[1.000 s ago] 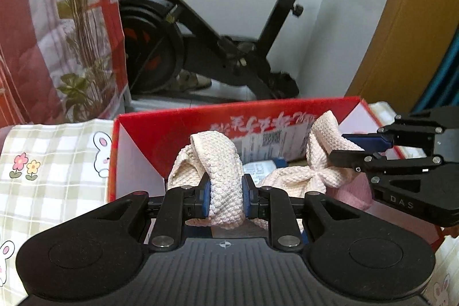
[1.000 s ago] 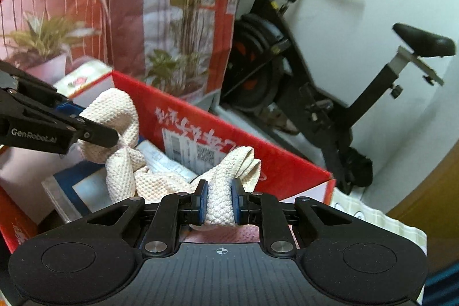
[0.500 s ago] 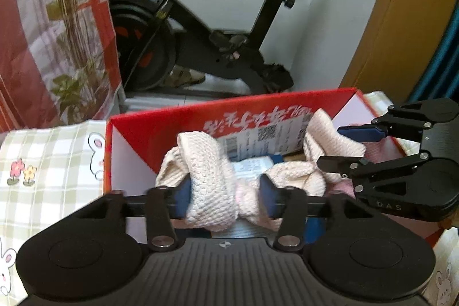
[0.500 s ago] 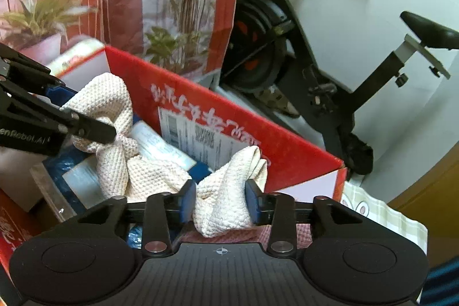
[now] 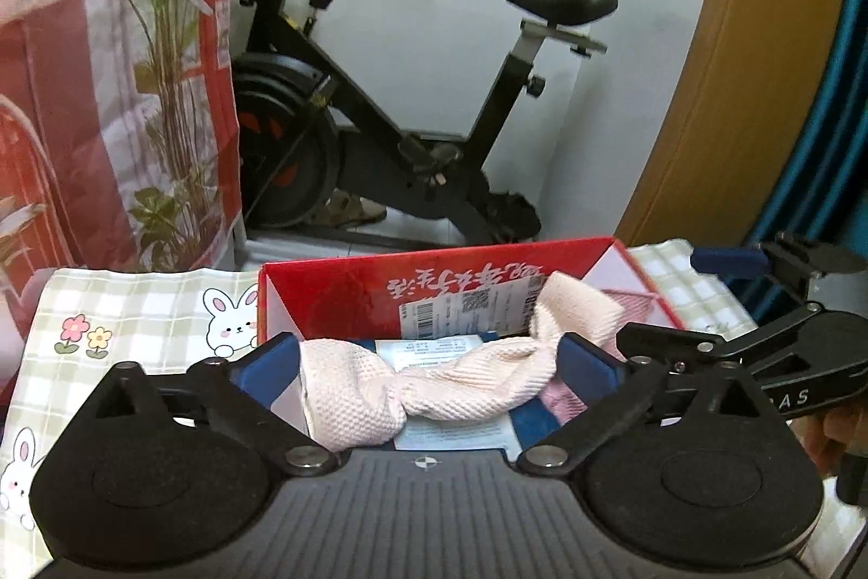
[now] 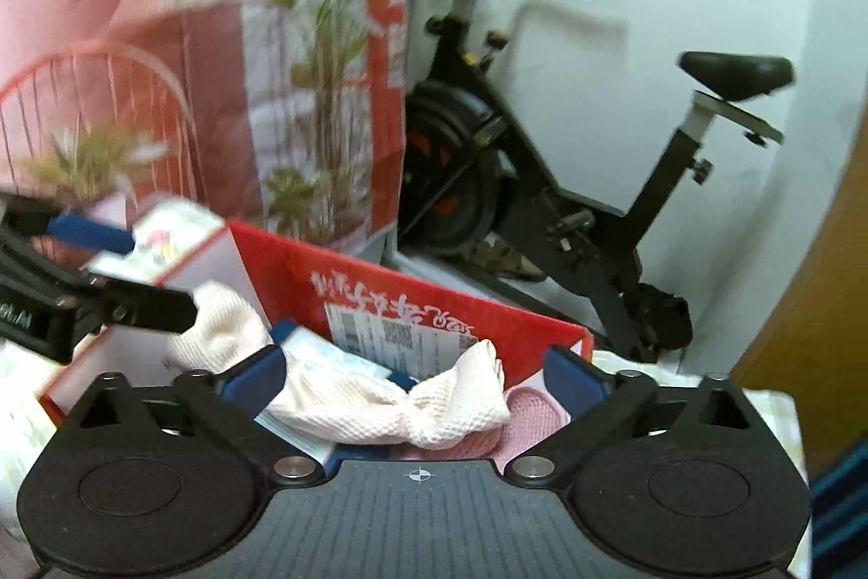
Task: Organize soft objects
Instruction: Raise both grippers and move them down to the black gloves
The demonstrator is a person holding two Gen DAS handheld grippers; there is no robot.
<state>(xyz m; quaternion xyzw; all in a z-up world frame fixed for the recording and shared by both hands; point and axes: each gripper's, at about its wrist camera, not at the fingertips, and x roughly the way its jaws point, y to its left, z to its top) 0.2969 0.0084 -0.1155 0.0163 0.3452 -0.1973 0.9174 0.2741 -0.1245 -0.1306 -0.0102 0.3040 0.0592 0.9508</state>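
- Lying twisted across packets inside the red box (image 5: 325, 297), the pink cloth (image 5: 461, 383) is free.
- Left claw (image 5: 428, 362) and right claw (image 6: 415, 370), jaws just opened, gape wide, holding nothing.
- Withdrawing carelessly, a finger could snag the weave and drag it out.

wall: white (image 5: 434, 36) | exercise bike (image 5: 380, 134) | wooden door (image 5: 732, 90)

Red box (image 5: 336, 291): near wall and floor hidden behind left tool's body. Cream towel (image 5: 434, 383) covers most of the blue-and-white packet (image 5: 434, 351); packet print too small to read. Pink cloth (image 6: 534, 408) shows only as a sliver at right. Right tool (image 5: 721, 307) cut off by right edge in left wrist view. Right wrist view motion-blurred; left tool (image 6: 130, 275) there smeared, cropped at left edge.
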